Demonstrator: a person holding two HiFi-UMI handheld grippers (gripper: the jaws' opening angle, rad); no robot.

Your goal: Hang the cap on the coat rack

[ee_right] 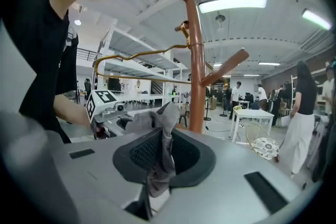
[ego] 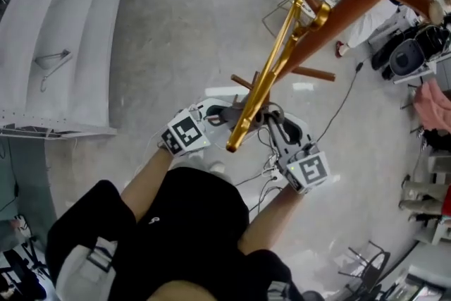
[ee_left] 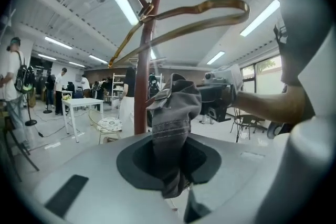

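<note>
Beside the pole of the coat rack, I held the cap between my two grippers, low against the stand and below its pegs.

Left gripper: clamped on the cap. Its own view showed a thick fold of grey cloth, with stitched seams, pinched between the jaws and rising towards the pole.

Right gripper: likewise clenched on the cap, at the opposite edge. The cloth was drawn down into the jaws and the free part stood up above them.

Reason for the hold, in my judgement: a soft cap collapses under a single grip. Taking it at two sides kept it spread, so that an opening or strap could be steered over a peg.

Obstruction noted: a gold hanger hung from the upper part of the rack and slanted down across the space above my grippers, very near the cap from the head view. I could not tell whether it touched.

Status: the cap was not yet on the rack. A bare angled peg stood free above; lifting to it called for passing clear of the hanger.
</note>
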